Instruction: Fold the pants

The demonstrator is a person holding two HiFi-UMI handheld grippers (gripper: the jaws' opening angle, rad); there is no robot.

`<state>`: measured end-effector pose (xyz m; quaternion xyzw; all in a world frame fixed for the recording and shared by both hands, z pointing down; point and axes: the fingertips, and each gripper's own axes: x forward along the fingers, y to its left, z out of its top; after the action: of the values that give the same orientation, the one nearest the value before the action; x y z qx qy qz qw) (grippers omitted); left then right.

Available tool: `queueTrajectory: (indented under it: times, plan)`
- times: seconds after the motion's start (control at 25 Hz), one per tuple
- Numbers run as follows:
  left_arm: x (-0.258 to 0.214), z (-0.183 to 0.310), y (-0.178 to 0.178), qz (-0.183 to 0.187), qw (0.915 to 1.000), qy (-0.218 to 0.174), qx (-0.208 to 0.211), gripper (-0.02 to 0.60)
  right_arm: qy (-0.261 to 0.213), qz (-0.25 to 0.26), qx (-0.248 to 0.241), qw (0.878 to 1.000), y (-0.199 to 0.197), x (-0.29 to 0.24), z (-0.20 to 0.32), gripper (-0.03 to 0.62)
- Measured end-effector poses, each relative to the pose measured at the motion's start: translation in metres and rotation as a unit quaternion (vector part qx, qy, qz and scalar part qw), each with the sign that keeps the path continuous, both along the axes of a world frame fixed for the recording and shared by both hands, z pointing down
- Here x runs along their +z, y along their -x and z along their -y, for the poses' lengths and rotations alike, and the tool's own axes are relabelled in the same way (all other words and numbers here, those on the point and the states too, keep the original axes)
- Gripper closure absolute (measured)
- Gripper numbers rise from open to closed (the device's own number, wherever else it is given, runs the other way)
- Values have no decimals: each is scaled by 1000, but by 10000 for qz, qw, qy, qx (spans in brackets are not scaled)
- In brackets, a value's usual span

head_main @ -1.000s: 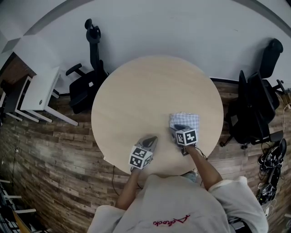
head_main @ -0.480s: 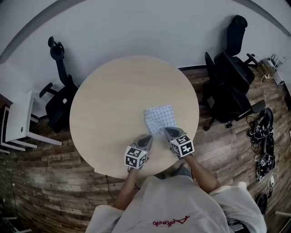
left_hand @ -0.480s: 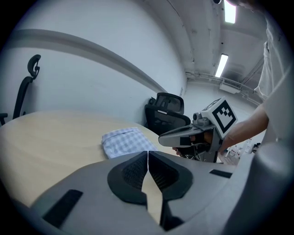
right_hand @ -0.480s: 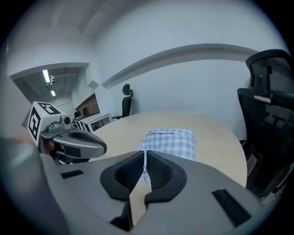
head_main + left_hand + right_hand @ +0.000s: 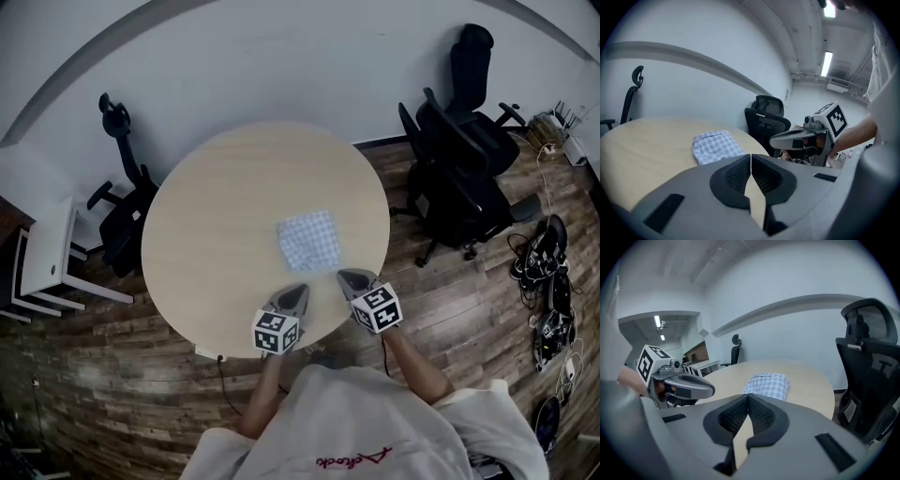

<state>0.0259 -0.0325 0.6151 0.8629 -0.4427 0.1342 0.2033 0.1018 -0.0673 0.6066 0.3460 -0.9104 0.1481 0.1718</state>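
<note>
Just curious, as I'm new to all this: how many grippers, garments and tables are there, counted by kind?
Grippers: 2, the left gripper and the right gripper
Pants: 1, folded
Table: 1
Total: 4

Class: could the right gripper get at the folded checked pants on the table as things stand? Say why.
Probably yes: bare table lies between the right gripper and the pants, nothing in the way. Its jaws have just been closing on nothing and are shut, so they must open.

Right hand-held gripper (image 5: 747, 397), jaws just closed (nothing between), folded checked pants (image 5: 768, 383) ahead on table (image 5: 813, 383)
</note>
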Motion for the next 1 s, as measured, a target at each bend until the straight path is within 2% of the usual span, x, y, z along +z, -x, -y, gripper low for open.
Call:
queueTrajectory:
  times: [0.28,0.52,1.0]
  plan:
    - [3,-70,-60,168,9995,30,-259,546,19,131,-326,9994,-57,2,-66,564]
    - [7,-139,-94,251,9982,129,-526,546,54,287,-588,9978,-87,0,-124,565]
    - [-13,-216,-119,234,9967,-14,-774,546,-12,409,-795,9960,-107,-16,-205,565]
